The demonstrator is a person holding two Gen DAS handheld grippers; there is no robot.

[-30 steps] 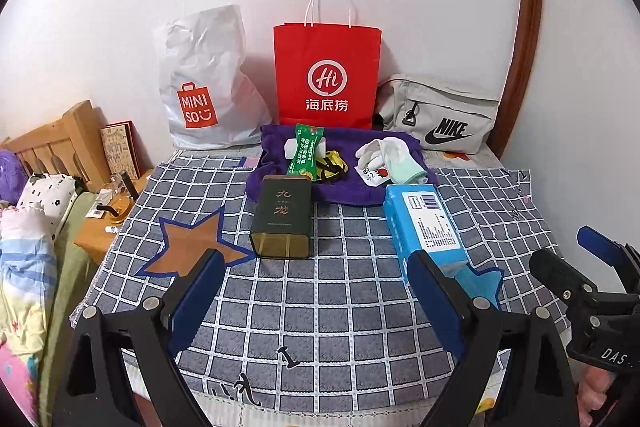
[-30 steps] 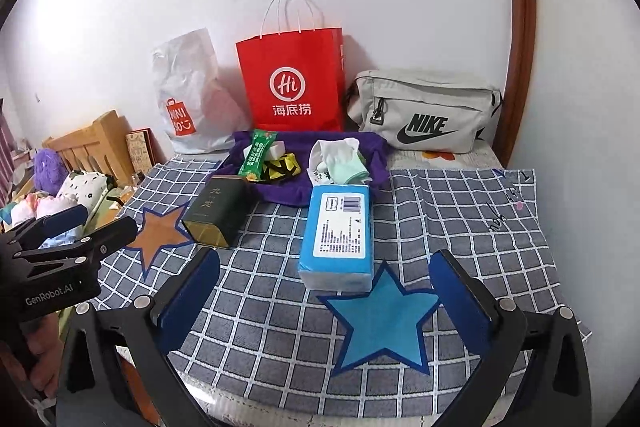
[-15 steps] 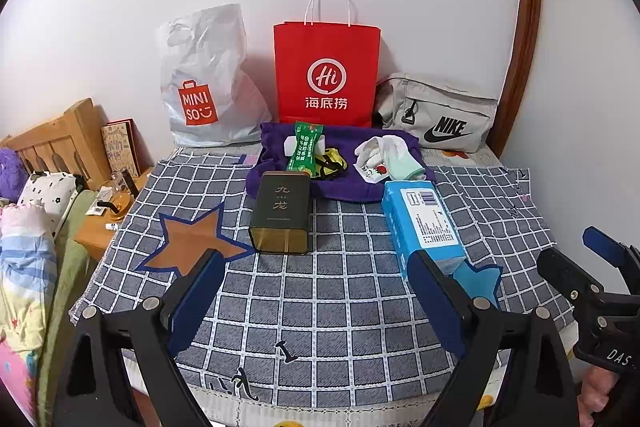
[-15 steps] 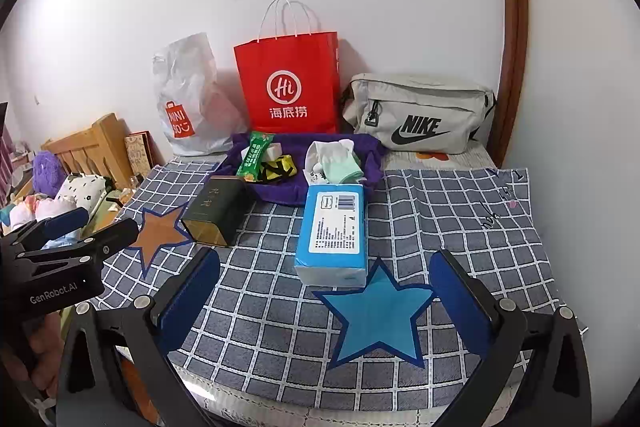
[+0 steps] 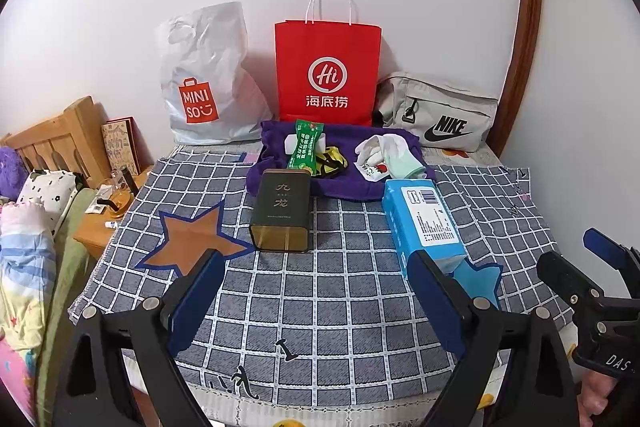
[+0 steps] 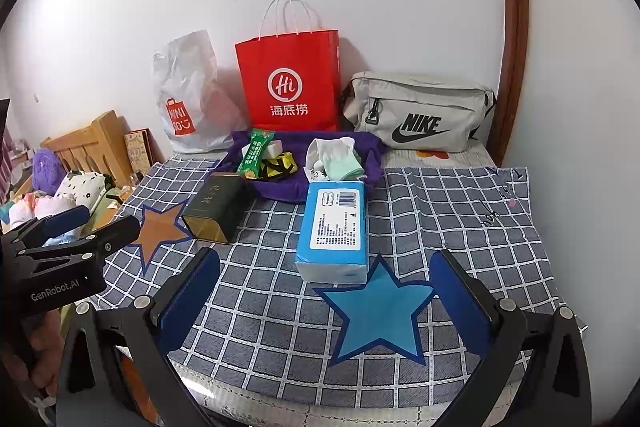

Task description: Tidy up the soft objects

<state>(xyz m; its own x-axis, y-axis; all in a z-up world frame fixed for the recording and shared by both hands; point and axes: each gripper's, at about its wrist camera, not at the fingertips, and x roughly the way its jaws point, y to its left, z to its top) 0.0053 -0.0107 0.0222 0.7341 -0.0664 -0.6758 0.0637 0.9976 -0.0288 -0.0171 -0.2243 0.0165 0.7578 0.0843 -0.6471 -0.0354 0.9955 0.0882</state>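
Observation:
A purple cloth (image 5: 352, 183) (image 6: 360, 147) lies at the back of the checked table cover. On it are white and mint socks (image 5: 390, 153) (image 6: 336, 157), a green snack packet (image 5: 304, 149) (image 6: 254, 153) and a yellow-black item (image 5: 330, 163) (image 6: 278, 167). A blue tissue pack (image 5: 424, 223) (image 6: 334, 227) and a dark tea tin (image 5: 282, 211) (image 6: 216, 207) lie in front. My left gripper (image 5: 316, 299) and right gripper (image 6: 326, 295) are open and empty, held over the table's near edge.
A white Miniso bag (image 5: 204, 79), a red paper bag (image 5: 326, 75) and a grey Nike pouch (image 5: 438, 111) stand against the back wall. A wooden headboard (image 5: 52, 139), a bedside stand (image 5: 104, 223) and bedding lie left. A wooden door frame (image 5: 524, 27) is right.
Both grippers have drawn back a little toward the near edge and tilted slightly. Nothing on the table has moved.

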